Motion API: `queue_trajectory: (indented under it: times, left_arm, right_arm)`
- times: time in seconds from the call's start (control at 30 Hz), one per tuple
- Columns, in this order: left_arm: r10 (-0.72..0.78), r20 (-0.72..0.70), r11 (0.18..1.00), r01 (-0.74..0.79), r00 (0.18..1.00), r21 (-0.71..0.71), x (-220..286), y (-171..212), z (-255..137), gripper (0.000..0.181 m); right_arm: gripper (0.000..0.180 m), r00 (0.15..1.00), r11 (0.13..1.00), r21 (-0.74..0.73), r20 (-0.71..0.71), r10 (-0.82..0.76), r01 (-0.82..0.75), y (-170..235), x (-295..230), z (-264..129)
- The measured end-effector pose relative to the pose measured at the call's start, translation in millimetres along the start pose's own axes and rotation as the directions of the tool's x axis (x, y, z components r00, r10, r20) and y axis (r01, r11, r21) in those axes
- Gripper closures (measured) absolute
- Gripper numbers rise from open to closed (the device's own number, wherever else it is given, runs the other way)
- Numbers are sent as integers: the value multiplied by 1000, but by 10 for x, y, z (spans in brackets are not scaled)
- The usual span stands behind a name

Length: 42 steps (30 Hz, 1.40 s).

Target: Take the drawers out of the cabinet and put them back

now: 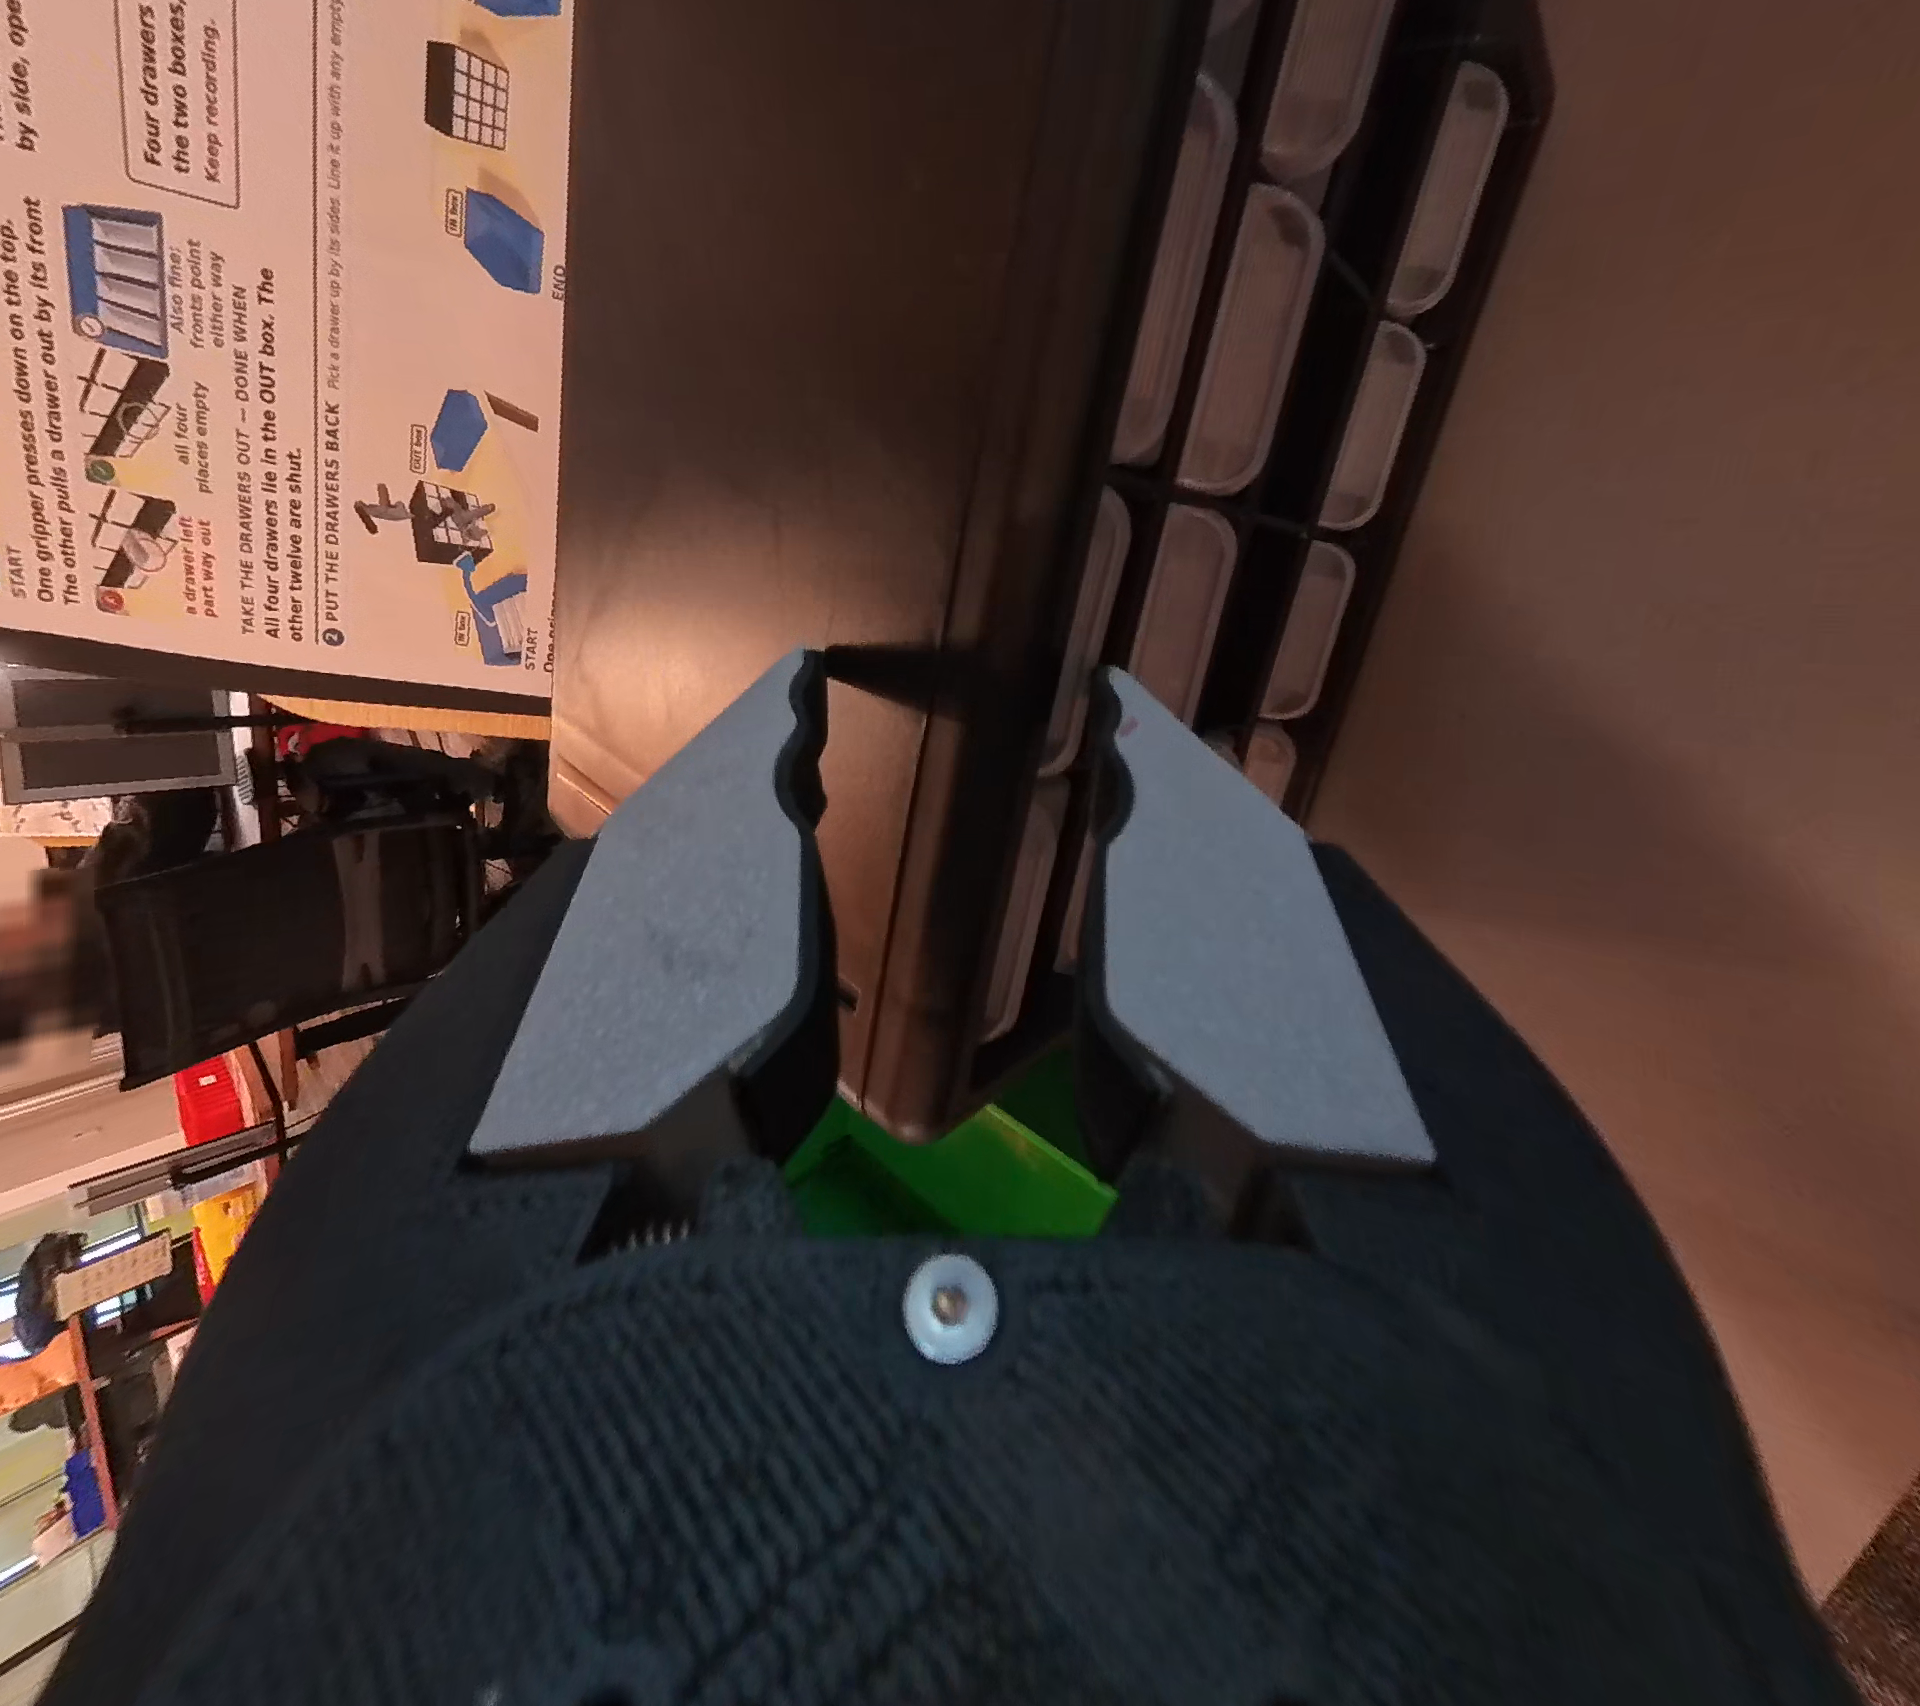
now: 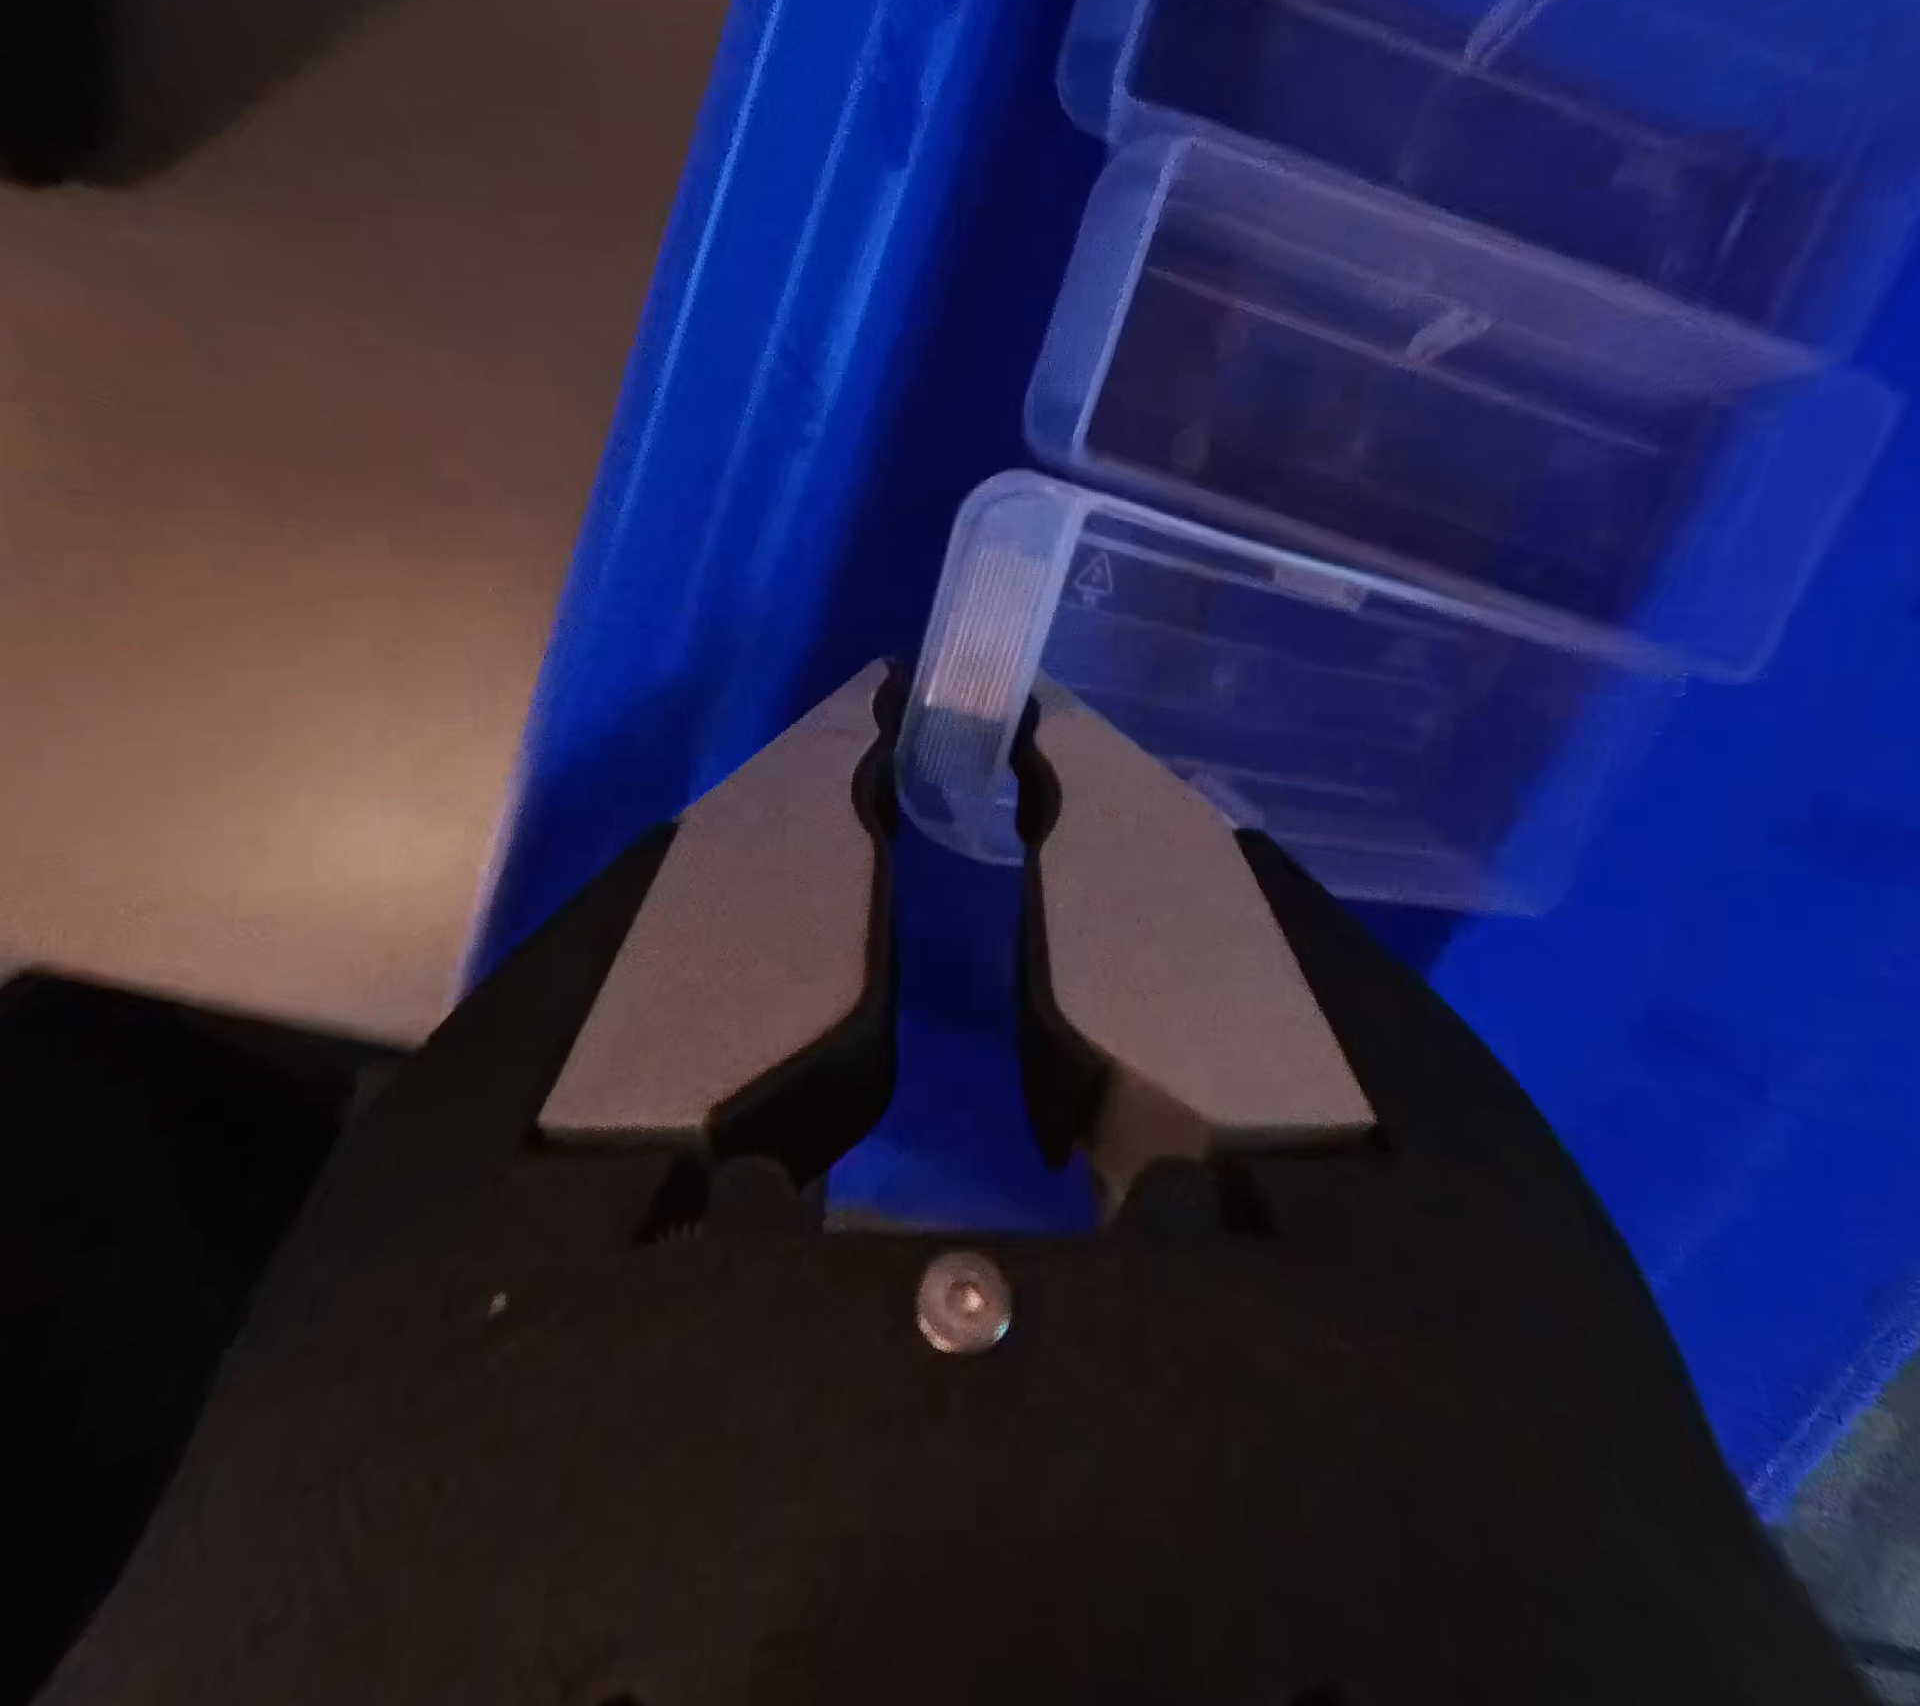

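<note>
**A thin grip on a clear drawer, and a cabinet not truly held**

The right gripper (image 2: pixel 956 726) has its fingers clamped on the ribbed front tab of a clear drawer (image 2: pixel 1247 721). This drawer lies in the blue box (image 2: pixel 748 409), close to the box's wall and nearest to the gripper, with two other clear drawers (image 2: pixel 1455 222) beside it, farther along the box. The hold is only at the lower end of the tab, near the fingertips. If the drawer is lifted from here, I think it can swing or slip out, because its long body hangs to one side of the grip. It can also knock the neighbouring drawer, which seems to touch it, though the picture is blurred there.

The left gripper (image 1: pixel 956 721) is at the black cabinet (image 1: pixel 790 285), with its fingers apart, one over the cabinet's flat panel and the other over the front with the drawers (image 1: pixel 1247 347). I cannot tell whether a finger really presses on the panel. Some places near the far edge of the front look empty. If the cabinet is not held firmly, a push of a drawer into its place can slide the cabinet on the tabletop (image 1: pixel 1662 721) or make the drawer jam at the opening. An instruction sheet (image 1: pixel 281 222) stands behind the cabinet.
</note>
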<state>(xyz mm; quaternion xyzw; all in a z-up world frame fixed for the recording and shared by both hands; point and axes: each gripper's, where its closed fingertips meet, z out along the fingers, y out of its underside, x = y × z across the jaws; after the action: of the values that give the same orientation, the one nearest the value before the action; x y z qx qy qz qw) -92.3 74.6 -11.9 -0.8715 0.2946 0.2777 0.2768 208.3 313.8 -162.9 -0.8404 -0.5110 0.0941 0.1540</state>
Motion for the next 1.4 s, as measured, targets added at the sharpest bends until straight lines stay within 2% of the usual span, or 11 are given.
queue_trajectory:
  times: [0.1,0.2,0.47,0.53,0.7,0.83,0.97,1.1,1.2,1.3,1.4]
  left_arm:
    - [3,3,1000,-3,1000,-6,-1,-1,1,132]
    - [4,5,1000,-4,1000,-2,1,0,2,132]
    - [24,-44,999,-22,999,32,11,-14,-44,135]
    - [-21,-72,998,25,997,57,-7,6,-118,147]
    - [-49,-42,996,52,998,71,-121,296,-302,144]
    - [-138,-14,971,138,990,195,29,294,-478,143]
    - [-142,179,949,83,974,305,451,324,-435,140]
    - [-20,497,964,-115,868,240,812,492,-107,138]
    - [130,653,959,-261,746,106,847,618,130,145]
    - [279,734,933,-357,620,-53,698,752,321,150]
    - [385,747,893,-424,541,-154,661,830,540,150]
  right_arm:
    - [160,991,993,-31,-63,-116,114,-118,38,205]
    - [150,987,991,-42,-86,-132,129,-189,71,244]
    - [135,983,961,237,-147,-108,141,-432,-34,-430]
    - [136,982,928,332,-134,-132,169,-462,-211,-659]
    - [130,961,861,432,-62,-270,269,-408,-822,-937]
    - [127,888,759,494,-62,-455,424,-534,-1522,-1080]
    - [126,807,643,560,-83,-584,523,-846,-2225,-1277]
    - [125,750,568,560,-156,-642,603,-1262,-2670,-1328]
    - [124,751,588,548,-122,-648,596,-1472,-2866,-1246]
    - [123,752,595,586,-36,-658,550,-1508,-3041,-1236]
    - [125,755,593,618,-1,-656,516,-1511,-3074,-1263]
